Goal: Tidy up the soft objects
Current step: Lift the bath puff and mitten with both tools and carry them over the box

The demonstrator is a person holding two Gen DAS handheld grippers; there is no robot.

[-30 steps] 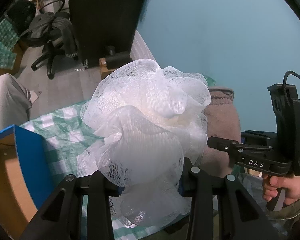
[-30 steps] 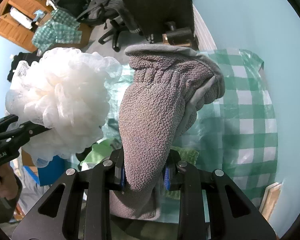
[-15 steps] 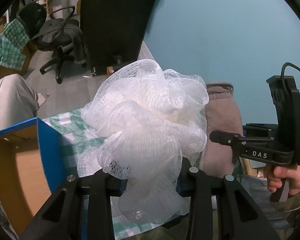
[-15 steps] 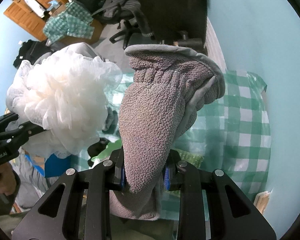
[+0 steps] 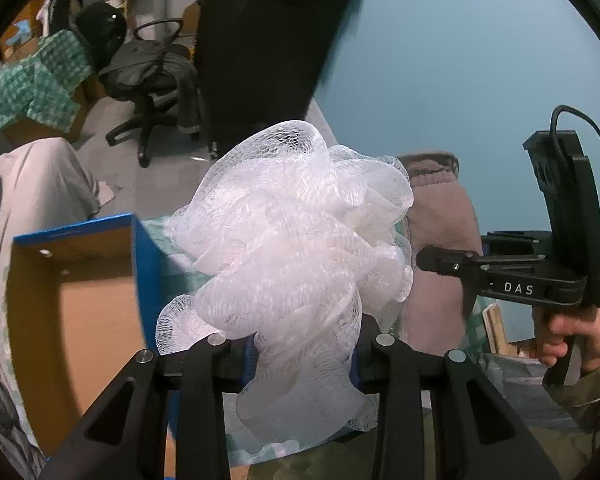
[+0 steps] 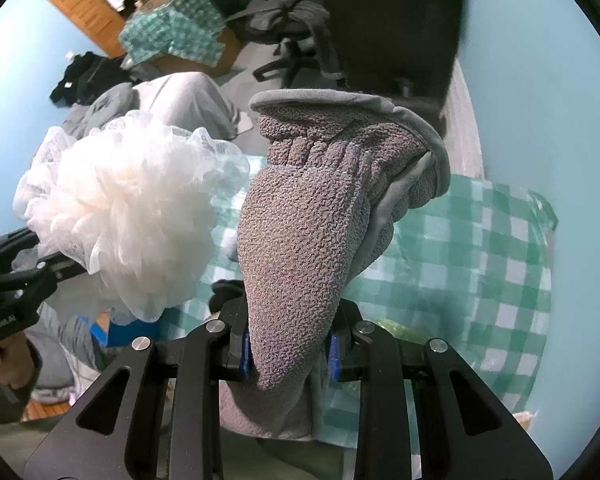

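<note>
My left gripper point(image 5: 300, 356) is shut on a white mesh bath pouf point(image 5: 296, 248) and holds it up in the air. The pouf also shows in the right wrist view point(image 6: 128, 216), at the left. My right gripper point(image 6: 288, 352) is shut on a grey-brown knitted mitt point(image 6: 312, 216), held upright above the green checked tablecloth point(image 6: 480, 256). In the left wrist view the mitt point(image 5: 440, 208) stands just right of the pouf, with the right gripper point(image 5: 424, 258) beside it. An open blue cardboard box point(image 5: 72, 296) lies below and left of the pouf.
A black office chair point(image 5: 148, 76) and a dark cabinet point(image 5: 268, 40) stand behind. A teal wall point(image 5: 460, 60) is at the right. The person's grey trouser leg point(image 5: 40, 184) is at the left. Dark and green items point(image 6: 396, 328) lie on the cloth below the mitt.
Both grippers have risen and shifted left with their loads. The blue box has come further into the left wrist view. The grips are unchanged.
</note>
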